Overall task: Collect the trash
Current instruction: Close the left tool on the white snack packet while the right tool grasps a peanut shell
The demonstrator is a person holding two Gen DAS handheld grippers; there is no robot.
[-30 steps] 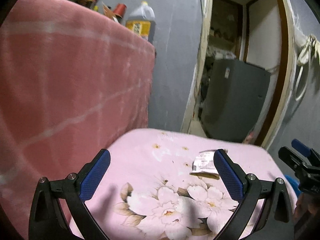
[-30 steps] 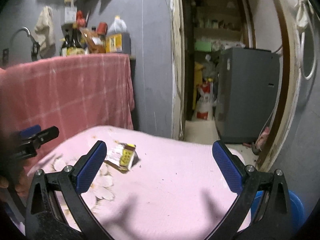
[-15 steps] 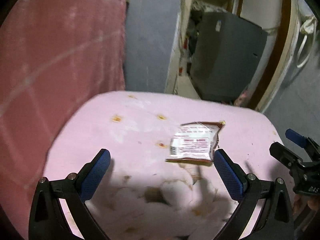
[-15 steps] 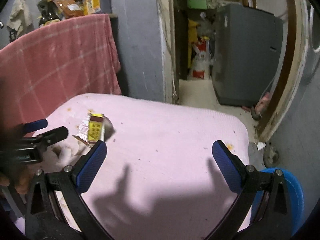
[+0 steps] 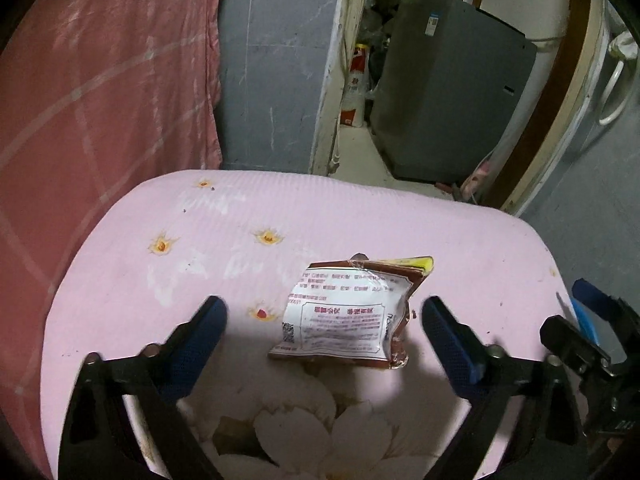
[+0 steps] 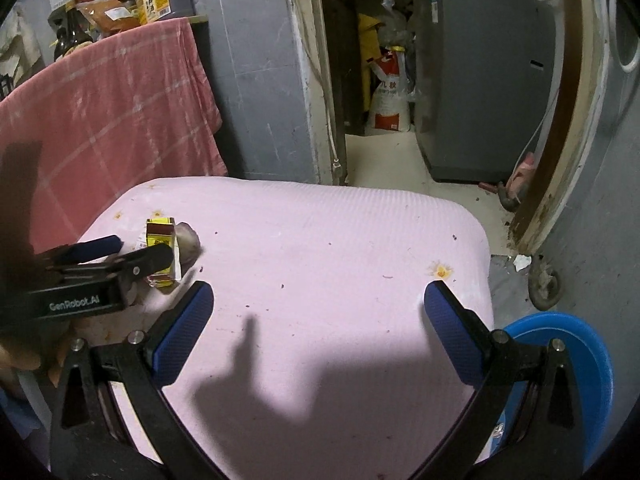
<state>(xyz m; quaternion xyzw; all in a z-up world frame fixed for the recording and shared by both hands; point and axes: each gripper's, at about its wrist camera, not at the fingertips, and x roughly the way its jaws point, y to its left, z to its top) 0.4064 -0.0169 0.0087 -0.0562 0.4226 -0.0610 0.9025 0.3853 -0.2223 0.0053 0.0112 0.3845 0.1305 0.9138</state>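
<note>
Left gripper [image 5: 322, 330] and right gripper [image 6: 318, 320]: jaws spread wide.

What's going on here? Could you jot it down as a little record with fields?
Surface: pink cloth with flower print
Trash: one snack wrapper, lying flat
Left gripper: open, wrapper between its fingers, not yet gripped
Right gripper: open, over bare cloth, holding nothing
Nearby: blue bin beside the table's right edge
Stage: wrapper not yet picked up

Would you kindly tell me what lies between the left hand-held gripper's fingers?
The snack wrapper lies flat between the open left hand-held gripper, nearer its right finger, in the left wrist view.
</note>
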